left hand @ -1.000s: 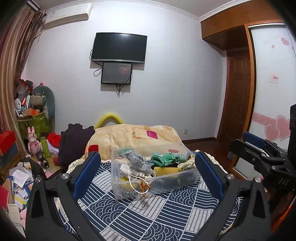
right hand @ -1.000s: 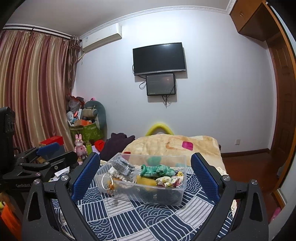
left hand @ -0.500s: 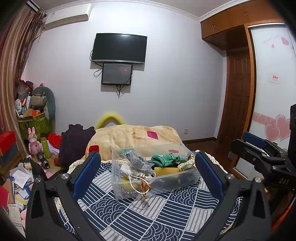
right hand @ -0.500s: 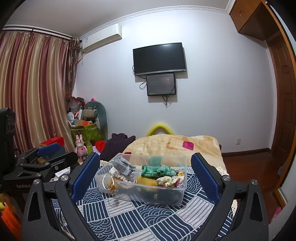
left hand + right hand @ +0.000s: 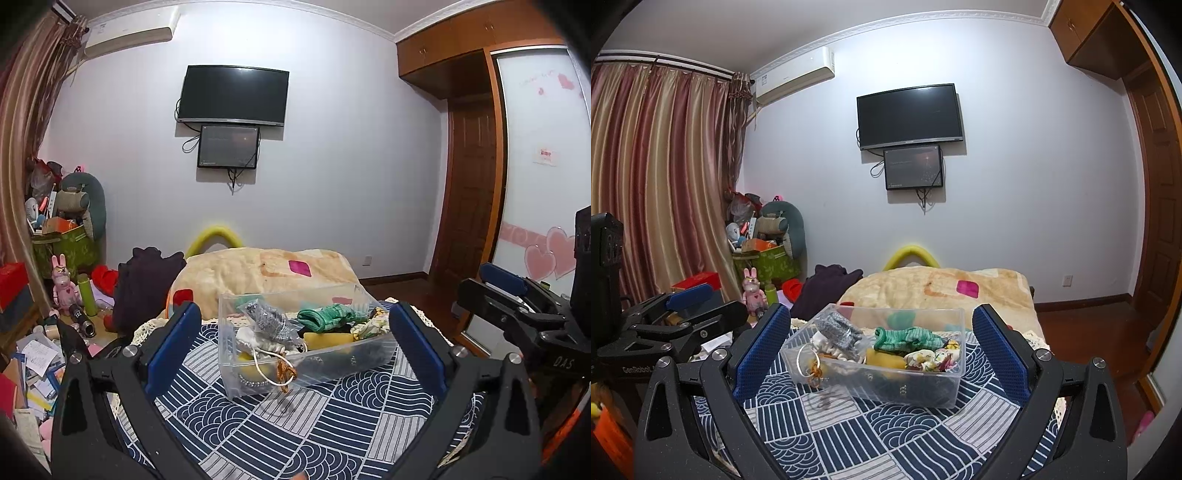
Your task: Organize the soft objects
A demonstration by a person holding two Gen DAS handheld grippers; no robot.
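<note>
Both grippers hang spread wide and hold nothing, the left gripper [image 5: 295,350] and right gripper [image 5: 882,354] each framing the clear bin [image 5: 886,384] of soft objects [image 5: 908,338]. It sits on the patterned cloth [image 5: 886,435], bare cloth before it. Behind lies a folded blanket [image 5: 942,288].

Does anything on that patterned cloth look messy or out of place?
Yes. A white cord and an orange-brown trinket spill over the near wall of the clear bin instead of lying inside. The bin also sits askew to the cloth. Both tools are open, holding nothing.
</note>
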